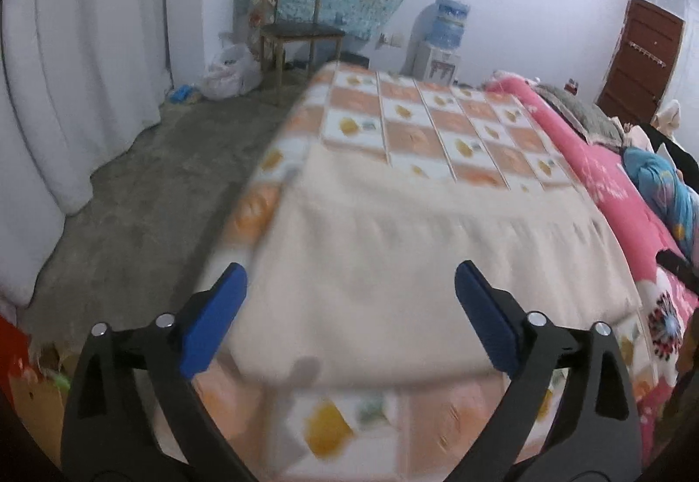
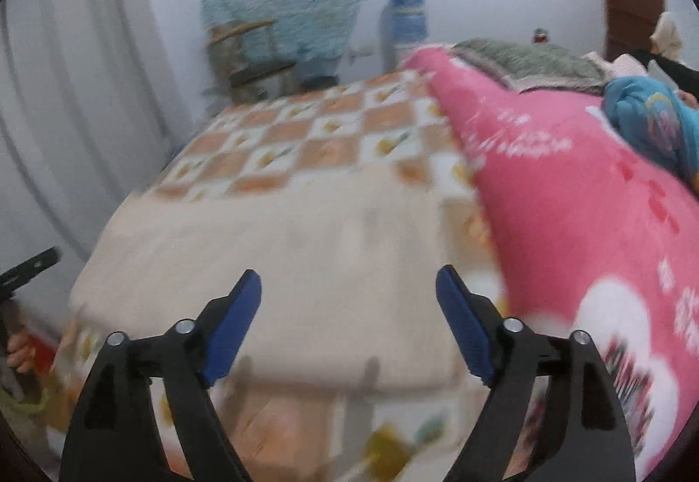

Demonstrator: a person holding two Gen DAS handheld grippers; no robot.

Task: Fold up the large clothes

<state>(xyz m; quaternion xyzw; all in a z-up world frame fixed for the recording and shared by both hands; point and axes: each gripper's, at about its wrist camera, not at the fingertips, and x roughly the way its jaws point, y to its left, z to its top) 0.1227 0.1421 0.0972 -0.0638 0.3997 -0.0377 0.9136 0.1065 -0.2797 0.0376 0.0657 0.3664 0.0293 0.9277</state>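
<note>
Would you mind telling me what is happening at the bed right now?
A person is folding a cream garment laid flat on the checked bedspread, with a two-finger tool in each hand. The left tool and right tool both hang open above the garment's near edge, gripping nothing. A pink blanket lies bunched alongside.

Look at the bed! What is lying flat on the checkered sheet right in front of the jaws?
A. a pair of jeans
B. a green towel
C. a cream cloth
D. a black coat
C: a pale cream cloth lies spread flat on the orange-and-white checkered sheet, just ahead of the left gripper and the right gripper, whose jaws stand open with nothing clamped.
</note>
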